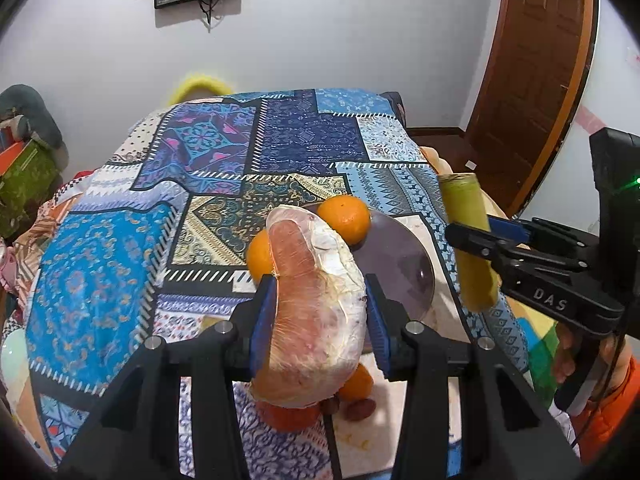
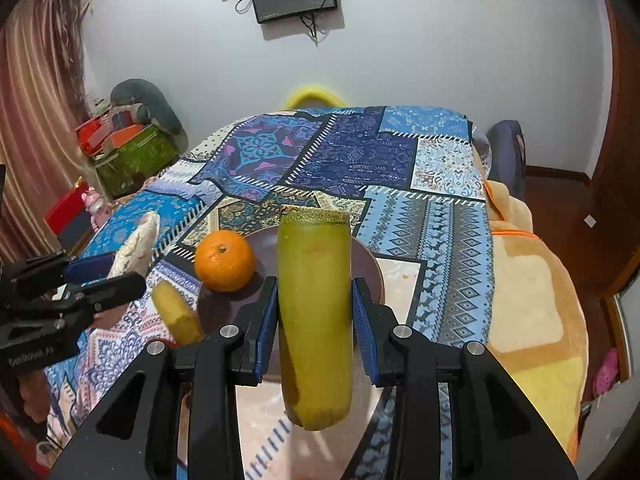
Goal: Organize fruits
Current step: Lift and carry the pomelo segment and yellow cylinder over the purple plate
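Left wrist: gripper [image 1: 320, 312] clamping pomelo segment [image 1: 316, 312].

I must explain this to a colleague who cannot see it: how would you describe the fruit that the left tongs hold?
Look at the table with the blue patchwork cloth, then at the dark round plate near its front edge. Just before the plate, the left tongs clamp a peeled pomelo segment. It is a pale pink, white-skinned crescent, unlike the round oranges or the green-yellow cylinder in the right tongs.

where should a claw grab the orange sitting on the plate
Grip the orange across its widest middle, coming straight down from above. It sits stem up on the plate rim with open space around it; the round shape would slip from an off-centre pinch. Both claws are currently full.
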The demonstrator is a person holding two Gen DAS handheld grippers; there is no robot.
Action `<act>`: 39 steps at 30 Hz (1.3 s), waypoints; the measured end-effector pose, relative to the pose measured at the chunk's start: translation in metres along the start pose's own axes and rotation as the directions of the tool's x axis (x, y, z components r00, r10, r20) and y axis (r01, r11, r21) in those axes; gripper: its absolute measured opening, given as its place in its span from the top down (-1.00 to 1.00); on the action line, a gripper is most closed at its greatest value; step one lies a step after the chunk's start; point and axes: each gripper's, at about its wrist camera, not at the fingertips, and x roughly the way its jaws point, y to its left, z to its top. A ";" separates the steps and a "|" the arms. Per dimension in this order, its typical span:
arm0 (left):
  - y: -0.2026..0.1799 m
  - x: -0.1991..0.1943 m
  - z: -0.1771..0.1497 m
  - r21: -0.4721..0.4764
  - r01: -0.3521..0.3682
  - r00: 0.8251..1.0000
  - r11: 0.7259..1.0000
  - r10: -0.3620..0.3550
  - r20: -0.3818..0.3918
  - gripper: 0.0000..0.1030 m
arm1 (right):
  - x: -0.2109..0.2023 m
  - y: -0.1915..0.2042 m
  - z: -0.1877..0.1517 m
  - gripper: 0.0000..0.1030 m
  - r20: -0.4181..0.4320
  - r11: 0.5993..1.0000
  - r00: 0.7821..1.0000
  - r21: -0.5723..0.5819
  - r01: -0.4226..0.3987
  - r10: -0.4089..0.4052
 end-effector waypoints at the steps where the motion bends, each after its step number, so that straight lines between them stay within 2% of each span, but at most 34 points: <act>1: 0.000 0.005 0.002 0.000 0.001 1.000 1.000 -0.001 -0.003 0.17 | 0.005 -0.001 0.001 0.36 -0.005 1.000 1.000 0.002 -0.001 0.001; 9: 0.001 0.038 0.010 -0.039 0.014 1.000 0.999 -0.015 -0.022 0.17 | 0.039 -0.009 0.006 0.36 -0.052 1.000 0.999 0.007 0.003 -0.003; 14: -0.004 0.058 0.015 -0.022 0.007 0.999 1.000 -0.008 -0.035 0.17 | 0.058 -0.015 0.006 0.36 -0.083 1.000 0.996 0.006 0.023 -0.023; 24: -0.013 0.088 0.031 0.001 -0.005 0.999 1.000 0.005 -0.035 0.17 | 0.078 -0.023 0.013 0.36 -0.098 1.000 0.995 0.001 0.014 -0.014; 34: -0.013 0.111 0.037 -0.002 0.002 0.998 1.000 -0.002 -0.069 0.17 | 0.093 -0.025 0.014 0.36 -0.127 1.000 0.992 -0.015 -0.002 0.001; 39: -0.019 0.105 0.039 0.015 -0.007 0.999 1.000 0.007 -0.037 0.17 | 0.095 -0.029 0.016 0.31 -0.138 1.000 0.990 -0.011 -0.007 0.006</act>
